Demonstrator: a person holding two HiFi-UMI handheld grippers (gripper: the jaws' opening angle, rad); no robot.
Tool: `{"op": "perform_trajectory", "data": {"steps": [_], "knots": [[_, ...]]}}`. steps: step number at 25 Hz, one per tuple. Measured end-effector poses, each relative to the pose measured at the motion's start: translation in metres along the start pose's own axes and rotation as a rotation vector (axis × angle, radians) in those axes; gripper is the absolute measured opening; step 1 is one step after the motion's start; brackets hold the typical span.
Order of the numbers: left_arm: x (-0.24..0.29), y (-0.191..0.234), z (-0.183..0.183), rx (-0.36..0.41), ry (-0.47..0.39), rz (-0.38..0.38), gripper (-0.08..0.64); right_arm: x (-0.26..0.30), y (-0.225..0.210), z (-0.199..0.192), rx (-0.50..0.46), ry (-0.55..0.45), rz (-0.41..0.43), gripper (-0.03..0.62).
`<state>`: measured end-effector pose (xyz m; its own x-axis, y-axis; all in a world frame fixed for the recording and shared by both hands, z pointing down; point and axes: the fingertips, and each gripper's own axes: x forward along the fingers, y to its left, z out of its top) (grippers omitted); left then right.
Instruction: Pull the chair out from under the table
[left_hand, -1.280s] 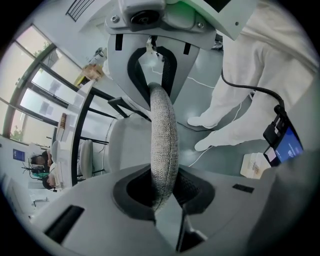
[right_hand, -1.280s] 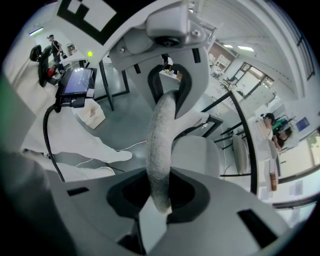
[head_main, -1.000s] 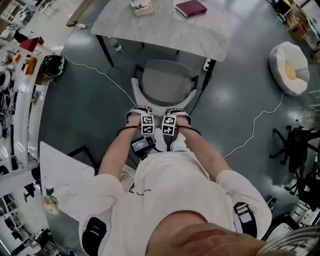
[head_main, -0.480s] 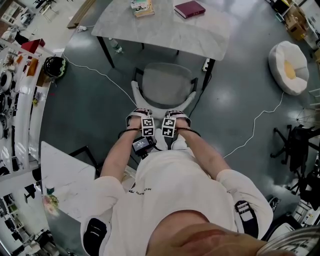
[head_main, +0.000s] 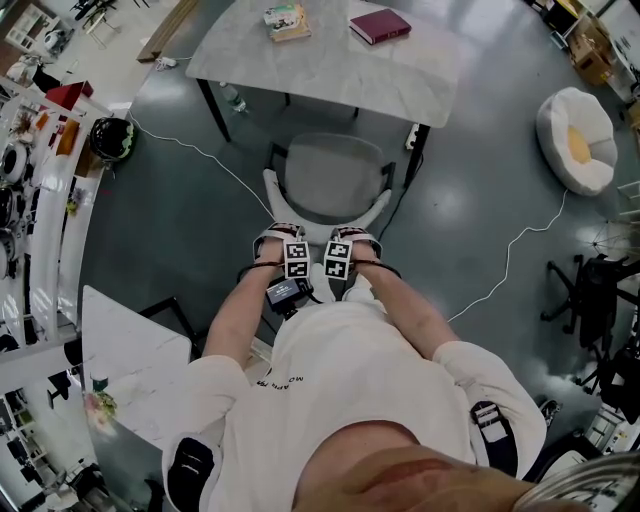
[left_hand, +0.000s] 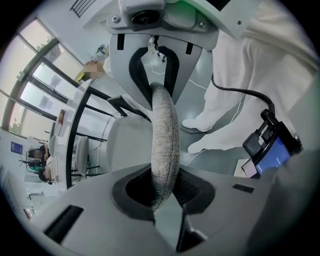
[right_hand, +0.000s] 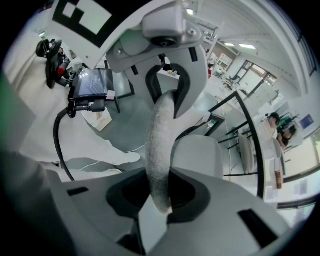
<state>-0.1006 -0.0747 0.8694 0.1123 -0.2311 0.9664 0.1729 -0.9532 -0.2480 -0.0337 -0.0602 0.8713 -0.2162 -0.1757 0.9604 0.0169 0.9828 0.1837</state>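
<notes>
Barely any shift since a second ago: chair (head_main: 333, 175) sits a touch lower in head view, seat just clear of counter (head_main: 330, 70). My left gripper (head_main: 288, 238) and right gripper (head_main: 345, 236) each keep jaws pinched on backrest (left_hand: 164, 142) rim.

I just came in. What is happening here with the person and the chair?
A person stands behind a grey chair with tongs in each hand. The left tongs and the right tongs are both shut on the padded top edge of its backrest, side by side. Most of the seat is out from under the table, which carries a red book.
</notes>
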Motion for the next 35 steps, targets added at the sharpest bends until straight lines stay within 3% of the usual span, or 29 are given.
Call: {"op": "perform_trajectory", "data": {"steps": [10,15,23,30,35], "knots": [[-0.001,0.0,0.0,-0.032,0.014,-0.026,0.096,-0.003,-0.003,0.0,0.034,-0.008,-0.006,0.123],[-0.025,-0.007,0.01,-0.141,-0.069,-0.064,0.208,-0.029,-0.002,0.002,0.131,-0.089,0.031,0.232],[-0.058,0.007,0.024,-0.21,-0.138,-0.007,0.216,-0.07,-0.029,-0.013,0.224,-0.162,-0.027,0.238],[-0.087,0.036,0.038,-0.407,-0.205,0.073,0.215,-0.106,-0.054,-0.002,0.329,-0.271,-0.065,0.238],[-0.108,0.063,0.05,-0.605,-0.292,0.099,0.213,-0.128,-0.07,0.007,0.443,-0.383,-0.072,0.235]]}}
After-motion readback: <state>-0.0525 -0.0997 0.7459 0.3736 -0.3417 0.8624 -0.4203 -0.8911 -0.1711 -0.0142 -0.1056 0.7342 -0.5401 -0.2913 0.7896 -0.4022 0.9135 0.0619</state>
